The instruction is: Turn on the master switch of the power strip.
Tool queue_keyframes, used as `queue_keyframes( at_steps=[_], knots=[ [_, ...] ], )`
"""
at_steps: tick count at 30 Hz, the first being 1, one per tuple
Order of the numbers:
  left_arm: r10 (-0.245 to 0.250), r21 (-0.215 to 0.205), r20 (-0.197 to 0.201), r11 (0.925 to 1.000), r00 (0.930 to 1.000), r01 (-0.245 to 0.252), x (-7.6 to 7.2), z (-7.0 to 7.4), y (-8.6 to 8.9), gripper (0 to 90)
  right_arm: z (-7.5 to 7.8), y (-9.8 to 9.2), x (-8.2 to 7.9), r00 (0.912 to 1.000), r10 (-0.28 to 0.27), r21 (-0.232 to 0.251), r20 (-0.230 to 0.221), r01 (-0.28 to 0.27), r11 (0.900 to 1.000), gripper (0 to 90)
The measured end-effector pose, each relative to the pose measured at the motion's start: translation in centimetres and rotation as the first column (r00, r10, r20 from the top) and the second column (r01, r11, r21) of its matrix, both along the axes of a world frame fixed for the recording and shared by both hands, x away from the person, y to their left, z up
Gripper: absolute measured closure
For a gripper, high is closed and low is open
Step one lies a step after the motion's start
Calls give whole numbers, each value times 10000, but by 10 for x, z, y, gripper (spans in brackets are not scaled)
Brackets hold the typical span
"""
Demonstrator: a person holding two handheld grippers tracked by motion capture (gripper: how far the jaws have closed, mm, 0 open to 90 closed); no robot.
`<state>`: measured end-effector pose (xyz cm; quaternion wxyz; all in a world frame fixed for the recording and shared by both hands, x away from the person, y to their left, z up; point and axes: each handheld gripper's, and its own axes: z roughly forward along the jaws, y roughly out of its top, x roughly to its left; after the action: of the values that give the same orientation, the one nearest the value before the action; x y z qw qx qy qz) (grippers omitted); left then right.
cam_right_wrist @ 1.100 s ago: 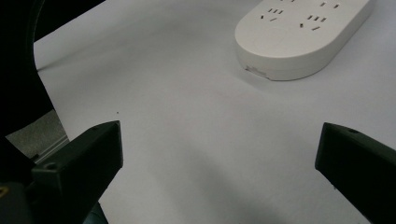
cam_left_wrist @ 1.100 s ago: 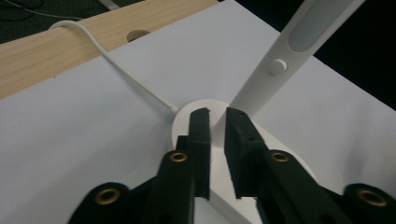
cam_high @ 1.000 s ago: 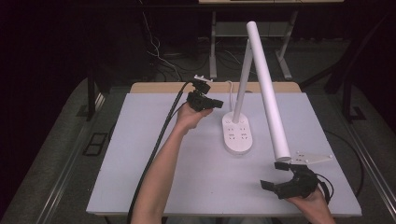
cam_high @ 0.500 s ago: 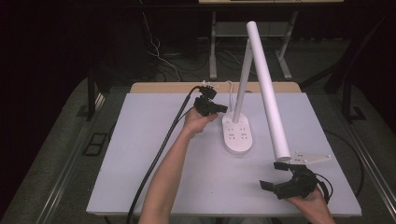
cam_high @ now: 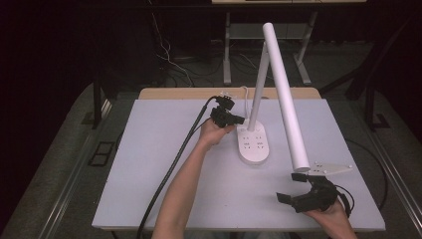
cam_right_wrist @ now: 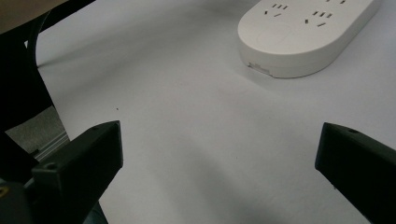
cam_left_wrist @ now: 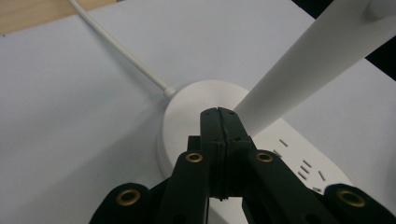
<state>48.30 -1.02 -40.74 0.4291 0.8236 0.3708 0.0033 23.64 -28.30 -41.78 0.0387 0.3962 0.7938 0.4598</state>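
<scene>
In the left gripper view the shut fingers (cam_left_wrist: 219, 140) cover the middle of the lamp base (cam_left_wrist: 187, 112), and whether their tips touch it cannot be told. The lamp arm (cam_left_wrist: 308, 60) runs off the top right corner. In the right gripper view the base (cam_right_wrist: 299, 46) is cut by the top edge, and both fingers (cam_right_wrist: 79, 163) by the bottom.

The desk (cam_high: 164, 174) is covered by a pale grey-white sheet, and a strip of bare wood is left showing along its far edge. 1 thing is seen lying directly on it: a white lamp (cam_high: 254, 144), set right of the middle towards the far side. The oval base is laid flat on the sheet, with 4 groups of socket slots marked on its top. A white stem is raised from the far end of the base. A white cord (cam_left_wrist: 119, 49) is run from the base across the sheet towards the wooden strip.
</scene>
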Motion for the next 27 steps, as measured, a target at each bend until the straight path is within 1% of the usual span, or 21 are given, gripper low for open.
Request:
queue_keyframes(
  at_steps=[2,3,4,6,7,8,10,11,12,13,16,17,18,20,22,23,25,26,27],
  knots=[
    [-80,172,-25,9998,10000,80,0,-3,-1,897,0,0,0,10000,8,-7,2,-8,10000,3],
    [-199,297,-32,9994,9998,200,0,-5,-1,897,0,0,0,10000,3,-5,17,-3,10000,4],
    [-119,233,-41,9997,9999,120,0,-7,-3,897,0,0,0,10000,3,-5,17,-3,10000,4],
    [-176,318,-87,9993,9998,179,0,-10,-4,897,0,0,0,10000,5,-5,19,-5,10000,4],
    [-153,264,-108,9995,9998,155,-1,-12,-5,898,0,0,0,10000,10,-6,20,-10,10000,4],
    [-206,335,-102,9992,9997,209,-1,-13,-5,898,0,0,0,10000,17,-11,7,-17,10000,4],
    [-124,351,-121,9993,9998,128,-2,-17,-7,897,0,0,0,10000,11,-4,-1,-11,10000,4],
    [-136,311,-53,9994,9999,138,-2,-17,-6,897,0,0,0,10000,12,-8,-2,-12,10000,4],
    [-136,366,4,9992,9999,136,-2,-17,-5,896,0,0,0,10000,22,-13,19,-21,10000,4],
    [-64,295,22,9995,10000,63,-3,-18,-5,897,0,0,0,10000,23,-8,18,-23,10000,3],
    [-90,430,231,9990,9997,80,-6,-18,-6,897,-1,0,0,10000,30,-10,-5,-30,10000,4],
    [-168,523,300,9985,9994,152,-6,-18,-6,898,-1,0,0,10000,33,-14,1,-33,10000,4],
    [-61,428,326,9991,9994,47,-8,-19,-6,898,-1,0,0,10000,42,-17,0,-42,10000,4],
    [-38,298,184,9996,9998,32,-8,-20,-5,900,-1,0,0,10000,22,-12,6,-22,10000,4],
    [-7,450,153,9990,9999,0,-8,-19,-6,900,0,0,0,10000,-7,-8,21,7,10000,4],
    [-150,734,253,9972,9996,132,-9,-17,-7,900,0,0,-1,10000,-19,-8,73,20,10000,4],
    [-23,939,488,9956,9988,-23,-12,-17,-12,900,0,-1,-1,10000,-21,5,85,21,10000,4],
    [30,983,618,9951,9981,-91,-13,-17,-13,900,0,-1,-2,10000,-23,9,83,23,10000,4],
    [103,954,572,9953,9983,-158,-13,-18,-13,900,0,-1,-2,10000,-19,9,87,19,10000,4]
  ],
)
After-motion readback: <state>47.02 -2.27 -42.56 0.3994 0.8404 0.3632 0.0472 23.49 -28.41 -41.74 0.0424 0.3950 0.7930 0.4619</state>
